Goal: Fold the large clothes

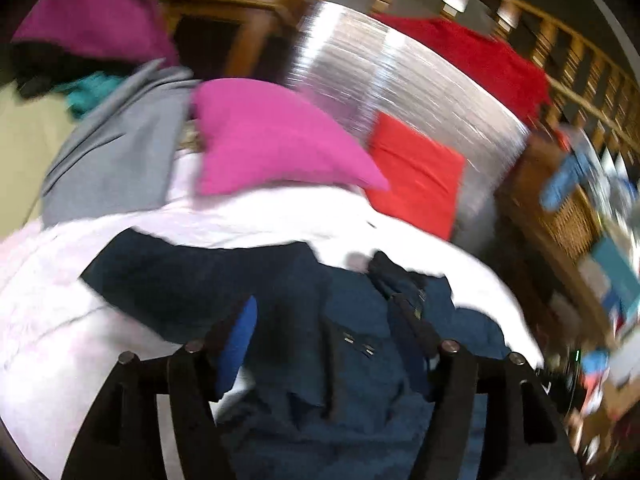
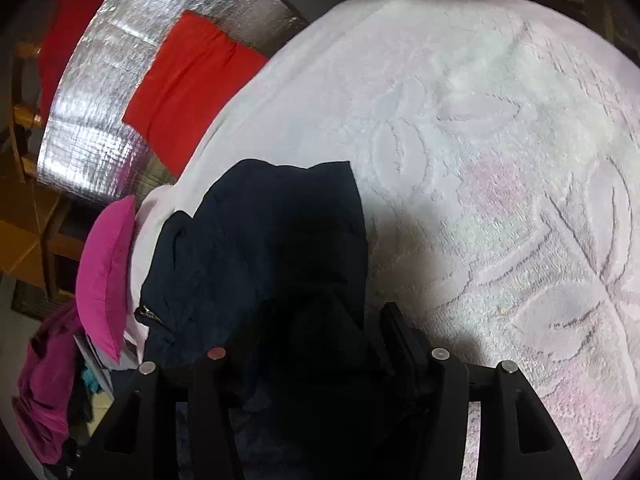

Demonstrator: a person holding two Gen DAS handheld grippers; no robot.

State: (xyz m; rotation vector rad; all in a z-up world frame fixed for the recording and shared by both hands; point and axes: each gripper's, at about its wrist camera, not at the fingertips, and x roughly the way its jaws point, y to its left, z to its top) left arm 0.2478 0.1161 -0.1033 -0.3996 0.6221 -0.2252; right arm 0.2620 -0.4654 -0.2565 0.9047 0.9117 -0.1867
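A dark navy garment (image 1: pixel 224 280) with a zip and snaps lies bunched on a pale pink embossed blanket (image 1: pixel 48 300). My left gripper (image 1: pixel 324 312) has its fingers spread with navy cloth heaped between and over them; the view is blurred. In the right wrist view the same navy garment (image 2: pixel 260 232) lies on the blanket (image 2: pixel 500 160), and my right gripper (image 2: pixel 320 316) is low over it, its fingers wide apart with dark cloth draped across the left one. Whether either gripper pinches cloth is hidden.
A magenta pillow (image 1: pixel 272 140) and a grey cloth (image 1: pixel 116 152) lie beyond the garment. A red folded cloth (image 2: pixel 188 88) rests on a silver foil mat (image 2: pixel 100 120). Wooden railing (image 1: pixel 560 40) and cluttered shelves stand at the right; purple clothes (image 2: pixel 44 392) hang at the left.
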